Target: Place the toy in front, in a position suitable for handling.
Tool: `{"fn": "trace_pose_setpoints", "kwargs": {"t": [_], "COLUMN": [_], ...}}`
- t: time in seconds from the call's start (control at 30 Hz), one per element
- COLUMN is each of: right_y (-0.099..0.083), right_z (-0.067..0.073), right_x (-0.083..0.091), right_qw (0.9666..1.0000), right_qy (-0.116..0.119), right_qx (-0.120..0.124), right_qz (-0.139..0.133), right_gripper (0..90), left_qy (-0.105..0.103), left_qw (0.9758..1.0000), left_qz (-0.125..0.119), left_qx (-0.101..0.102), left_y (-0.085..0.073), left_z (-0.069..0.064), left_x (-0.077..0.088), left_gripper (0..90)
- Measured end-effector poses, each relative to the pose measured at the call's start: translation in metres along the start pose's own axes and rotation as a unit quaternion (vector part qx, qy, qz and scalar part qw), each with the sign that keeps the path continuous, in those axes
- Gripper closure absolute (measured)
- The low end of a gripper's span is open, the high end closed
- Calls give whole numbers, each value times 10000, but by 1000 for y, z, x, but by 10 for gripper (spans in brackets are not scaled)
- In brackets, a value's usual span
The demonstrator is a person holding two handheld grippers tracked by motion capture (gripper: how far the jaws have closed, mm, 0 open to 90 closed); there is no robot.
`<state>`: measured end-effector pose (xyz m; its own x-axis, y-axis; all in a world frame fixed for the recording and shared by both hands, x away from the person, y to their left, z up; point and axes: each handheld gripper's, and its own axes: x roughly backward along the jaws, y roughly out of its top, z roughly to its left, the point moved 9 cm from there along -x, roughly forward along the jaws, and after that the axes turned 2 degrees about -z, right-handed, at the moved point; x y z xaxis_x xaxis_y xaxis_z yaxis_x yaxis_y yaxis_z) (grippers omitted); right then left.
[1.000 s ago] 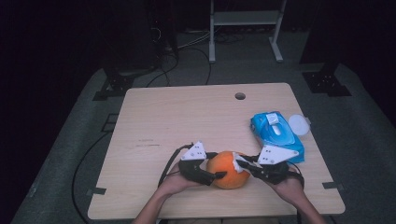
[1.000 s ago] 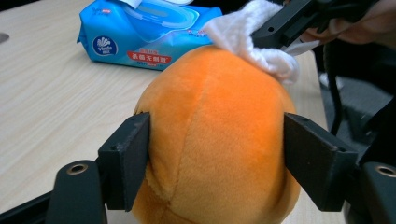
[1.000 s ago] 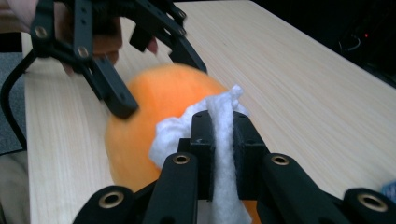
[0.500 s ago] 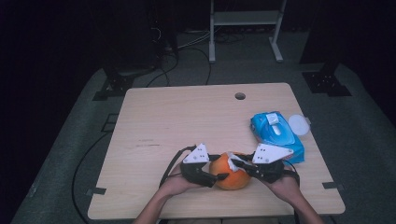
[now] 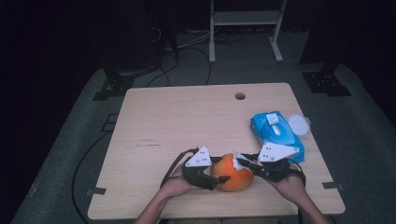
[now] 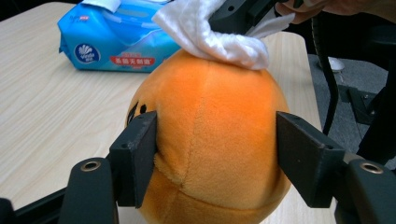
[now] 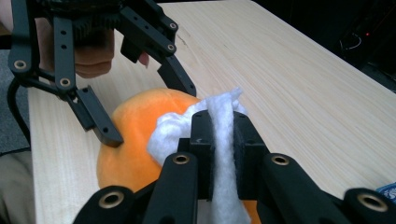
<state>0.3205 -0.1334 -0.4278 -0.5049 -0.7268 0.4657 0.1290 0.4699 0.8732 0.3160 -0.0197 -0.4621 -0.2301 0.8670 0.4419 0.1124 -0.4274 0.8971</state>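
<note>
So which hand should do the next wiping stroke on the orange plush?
Right. The right gripper is shut on the white wipe, already on the orange plush, while the left gripper steadies the toy from both sides.

1. Left gripper (image 5: 219,176): black linkage frame, flat rectangular black pads, brass-coloured rivets at the joints, grey three-cornered plate with dark dots on top, black cable looping from the rear.
2. Right gripper (image 5: 243,163): same black build, brass-ringed screw holes, matching grey plate, black cable.
3. Forearms: bare, no sleeves visible.
</note>
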Motion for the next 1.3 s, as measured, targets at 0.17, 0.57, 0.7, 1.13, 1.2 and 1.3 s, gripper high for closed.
{"fn": "trace_pose_setpoints", "kwargs": {"t": [0.17,0.57,0.7,1.13,1.2,1.3], "right_y": [12,-3,-13,12,12,5], "right_z": [20,0,-3,33,31,19], "right_x": [-13,-5,4,-23,-24,-14], "right_qw": [9995,9997,9993,9989,9990,9995], "right_qy": [289,111,117,448,438,306], "right_qx": [16,-224,-369,98,91,-13], "right_qz": [-107,16,-2,-17,11,17], "right_gripper": [802,804,804,804,804,804], "left_qy": [-21,-134,-62,13,-7,-17], "left_qw": [9998,9999,9996,9994,9996,9996], "left_qz": [84,-4,-180,354,277,242], "left_qx": [-186,-3,220,-29,75,143], "left_y": [2,-3,7,-8,-10,-12], "left_z": [-6,-2,1,-1,2,5], "left_x": [-6,-2,-3,-6,-4,-3], "left_gripper": [312,309,164,311,326,331]}}
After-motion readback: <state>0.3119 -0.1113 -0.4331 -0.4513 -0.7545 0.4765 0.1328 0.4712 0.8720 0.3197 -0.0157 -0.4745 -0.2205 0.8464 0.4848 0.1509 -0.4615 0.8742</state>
